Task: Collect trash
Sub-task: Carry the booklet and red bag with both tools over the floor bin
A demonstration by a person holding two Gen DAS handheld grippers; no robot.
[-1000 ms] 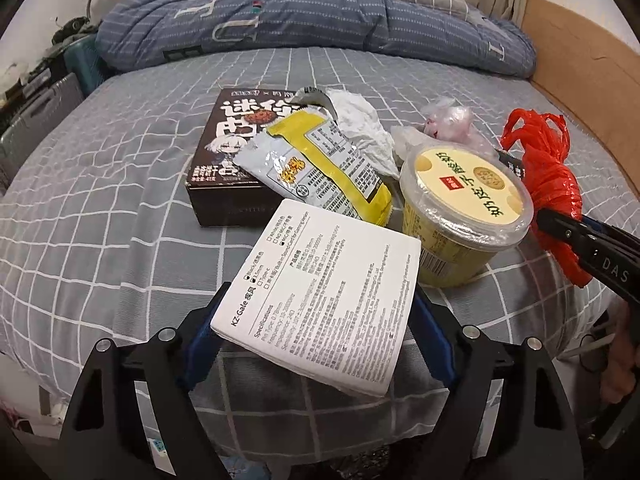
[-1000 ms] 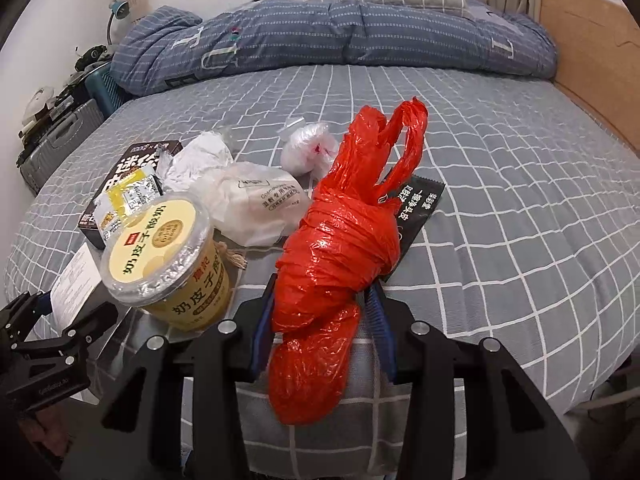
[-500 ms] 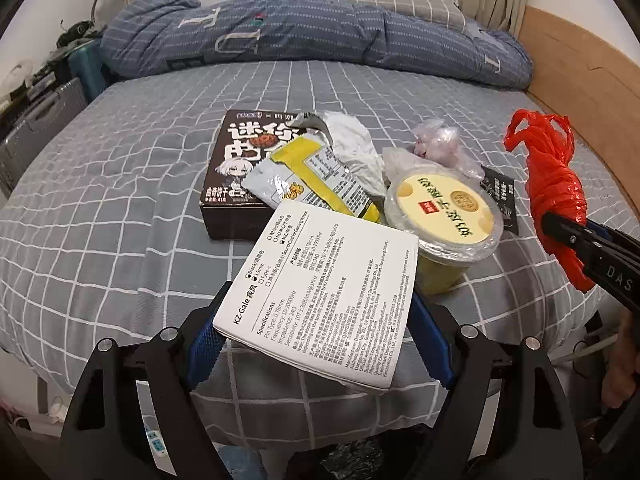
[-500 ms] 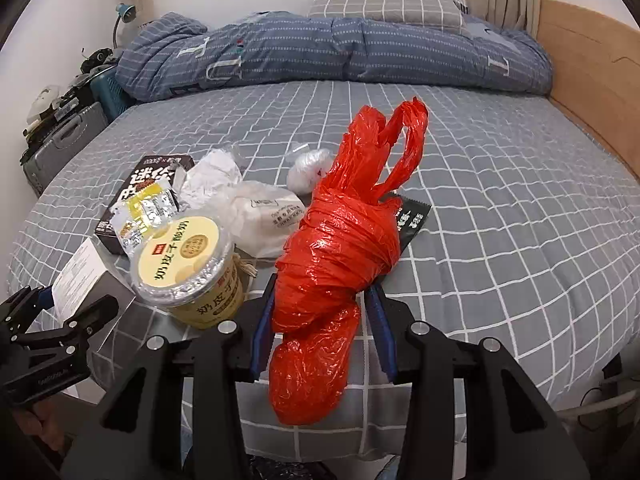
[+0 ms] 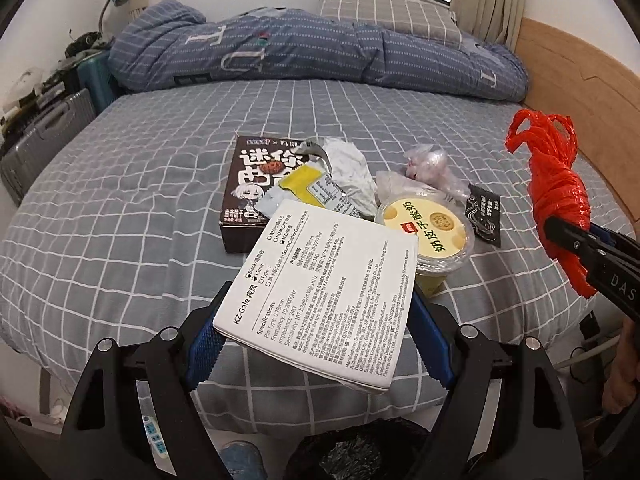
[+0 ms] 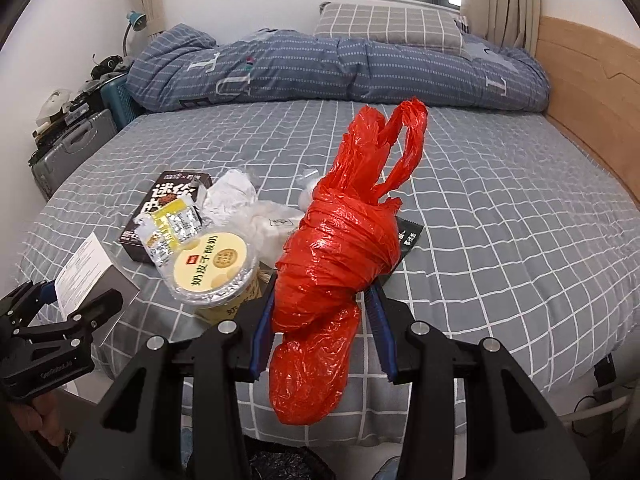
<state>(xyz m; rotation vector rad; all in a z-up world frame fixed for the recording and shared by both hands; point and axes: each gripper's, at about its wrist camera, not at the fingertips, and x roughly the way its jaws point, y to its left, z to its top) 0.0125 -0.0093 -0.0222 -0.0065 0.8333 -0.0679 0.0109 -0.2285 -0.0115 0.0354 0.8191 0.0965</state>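
Observation:
My left gripper point(image 5: 316, 320) is shut on a white printed box point(image 5: 320, 296), held up over the near edge of the bed. My right gripper point(image 6: 322, 312) is shut on a knotted red plastic bag point(image 6: 340, 248), also lifted clear of the bed; the same red plastic bag point(image 5: 558, 196) shows at the right of the left wrist view. Left on the grey checked bed point(image 5: 120, 208) are a dark snack box point(image 5: 250, 188), a yellow and silver wrapper point(image 5: 316, 192), crumpled white paper point(image 5: 348, 164), a yellow lidded cup point(image 5: 430, 232), a clear plastic wad point(image 5: 428, 160) and a small black sachet point(image 5: 484, 216).
A black bin bag point(image 5: 360, 452) lies below the bed's near edge. A folded blue quilt point(image 6: 320, 68) and a pillow point(image 6: 392, 28) lie at the far end. A wooden headboard point(image 6: 592, 92) runs along the right. Suitcases point(image 5: 44, 140) stand at the left. A power strip point(image 5: 154, 436) lies on the floor.
Both grippers have risen and drawn back from the bed with the box and the red bag still in them. The trash on the bed has shrunk in view and not moved.

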